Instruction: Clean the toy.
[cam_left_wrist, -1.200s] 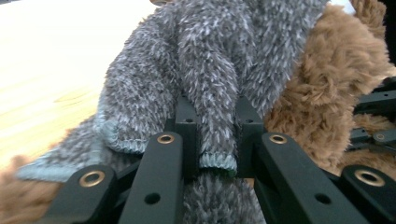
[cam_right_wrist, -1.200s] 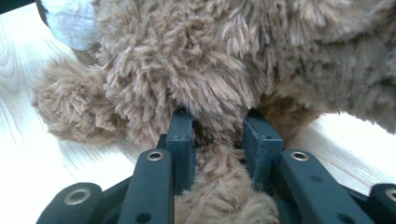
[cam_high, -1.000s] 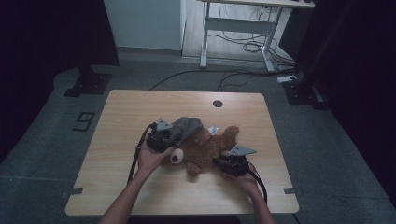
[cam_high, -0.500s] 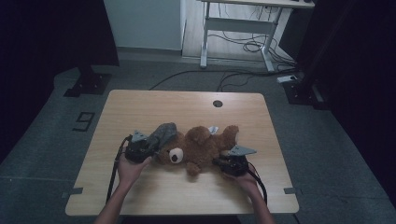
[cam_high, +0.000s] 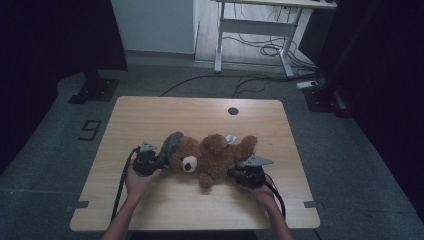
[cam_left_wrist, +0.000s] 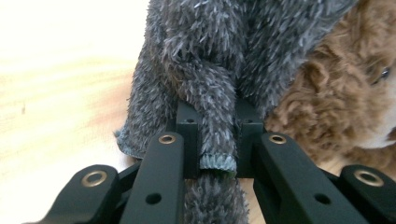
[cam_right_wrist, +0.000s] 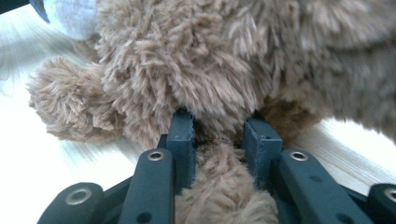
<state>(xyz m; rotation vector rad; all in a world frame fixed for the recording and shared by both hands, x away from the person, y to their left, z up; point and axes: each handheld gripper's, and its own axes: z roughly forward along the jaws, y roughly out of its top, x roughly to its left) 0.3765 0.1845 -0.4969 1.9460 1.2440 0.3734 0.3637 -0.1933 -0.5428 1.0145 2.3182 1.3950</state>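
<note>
**Both tongs clamped: one on the grey cloth, one on the bear**

A brown teddy bear (cam_high: 212, 155) lies on its back across the near half of the wooden table (cam_high: 200, 110), its head towards the left gripper (cam_high: 152, 162) and its legs towards the right gripper (cam_high: 240, 172).

The left gripper sits just beside the bear's head, on the side away from the body. In the left gripper view its jaws are closed on a fold of fuzzy grey cloth (cam_left_wrist: 215, 93); the hemmed edge of that fold hangs down between the two black fingers (cam_left_wrist: 187, 126), and more of the cloth spreads ahead of the jaws and onto the table. The bear's brown head (cam_left_wrist: 336, 93) lies directly behind the cloth, to the right of the jaws, touching it.

The right gripper lies at the near side of the bear's lower body. In the right gripper view (cam_right_wrist: 217, 128) its jaws pinch a tuft of the bear's brown fur, with the plush bulging above and between them. A rounded paw (cam_right_wrist: 65, 100) rests on the table to the left of these jaws.
</note>
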